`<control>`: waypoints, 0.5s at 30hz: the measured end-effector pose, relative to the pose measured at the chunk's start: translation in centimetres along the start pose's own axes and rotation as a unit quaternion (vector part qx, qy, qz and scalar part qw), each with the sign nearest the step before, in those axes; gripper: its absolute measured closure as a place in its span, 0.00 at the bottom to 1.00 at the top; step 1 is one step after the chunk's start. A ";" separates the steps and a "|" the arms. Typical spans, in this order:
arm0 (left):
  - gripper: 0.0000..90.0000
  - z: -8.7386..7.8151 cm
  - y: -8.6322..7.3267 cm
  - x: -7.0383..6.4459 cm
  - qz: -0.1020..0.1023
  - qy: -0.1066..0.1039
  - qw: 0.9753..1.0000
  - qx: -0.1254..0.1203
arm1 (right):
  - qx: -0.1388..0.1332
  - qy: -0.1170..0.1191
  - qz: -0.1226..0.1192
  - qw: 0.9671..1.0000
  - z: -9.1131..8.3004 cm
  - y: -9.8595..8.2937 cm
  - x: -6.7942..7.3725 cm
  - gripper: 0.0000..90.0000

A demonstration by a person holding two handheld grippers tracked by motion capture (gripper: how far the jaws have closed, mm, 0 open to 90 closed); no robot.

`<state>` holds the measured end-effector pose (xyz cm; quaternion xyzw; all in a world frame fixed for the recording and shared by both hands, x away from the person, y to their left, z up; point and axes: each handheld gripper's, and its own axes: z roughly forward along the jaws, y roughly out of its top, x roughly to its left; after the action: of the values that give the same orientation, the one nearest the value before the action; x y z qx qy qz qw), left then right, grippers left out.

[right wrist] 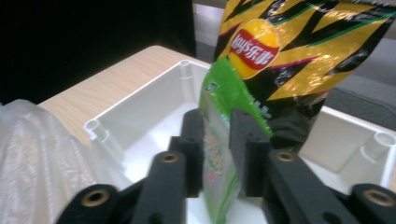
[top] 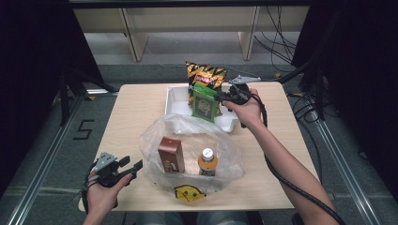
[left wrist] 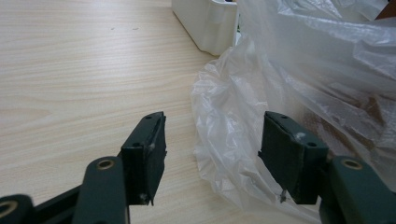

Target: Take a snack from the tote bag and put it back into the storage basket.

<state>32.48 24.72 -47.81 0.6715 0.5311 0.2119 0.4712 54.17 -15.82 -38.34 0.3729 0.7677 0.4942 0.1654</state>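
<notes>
My right gripper [top: 220, 97] is shut on a green snack packet [top: 204, 103] held upright over the white tray [top: 174, 101]; its pads [right wrist: 194, 140] pinch the packet's [right wrist: 215, 140] edge. Behind it a black and yellow chip bag [top: 205, 75] [right wrist: 299, 51] stands in the tray [right wrist: 154, 109]. My left gripper [top: 132, 167] is open near the table's front left, its fingertips [left wrist: 149, 149] next to the edge of a clear plastic bag [top: 187, 145] [left wrist: 289, 79]. Inside the plastic bag stand a brown box [top: 171, 154] and an orange-capped bottle [top: 207, 161].
A yellow item [top: 189, 193] lies under the bag's front edge. Bare wooden table [top: 133, 112] stretches left of the tray and bag. Cables trail on the floor at the back right, and the right gripper's cable runs along the person's forearm [top: 291, 168].
</notes>
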 end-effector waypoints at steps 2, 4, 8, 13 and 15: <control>0.44 0.0 0.0 0.0 0.000 0.000 1.000 0.000 | 0.000 0.006 -0.007 1.000 0.0 -0.2 0.0 0.92; 0.44 0.0 0.0 0.0 0.000 0.000 1.000 0.000 | 0.007 0.007 -0.007 1.000 0.0 -0.4 0.2 0.96; 0.44 0.0 0.0 0.0 0.001 0.000 1.000 0.000 | 0.017 0.012 -0.004 1.000 0.3 -0.9 0.4 1.00; 0.44 0.0 0.1 0.0 0.002 -0.001 1.000 -0.001 | 0.035 0.013 0.001 0.999 1.2 -1.4 0.0 1.00; 0.44 -0.1 0.1 0.0 0.001 -0.001 1.000 -0.001 | 0.041 0.013 0.001 0.999 1.6 -1.6 -0.2 1.00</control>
<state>32.47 24.75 -47.74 0.6717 0.5295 0.2126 0.4725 54.69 -15.28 -40.48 0.3736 0.7889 0.4674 0.1398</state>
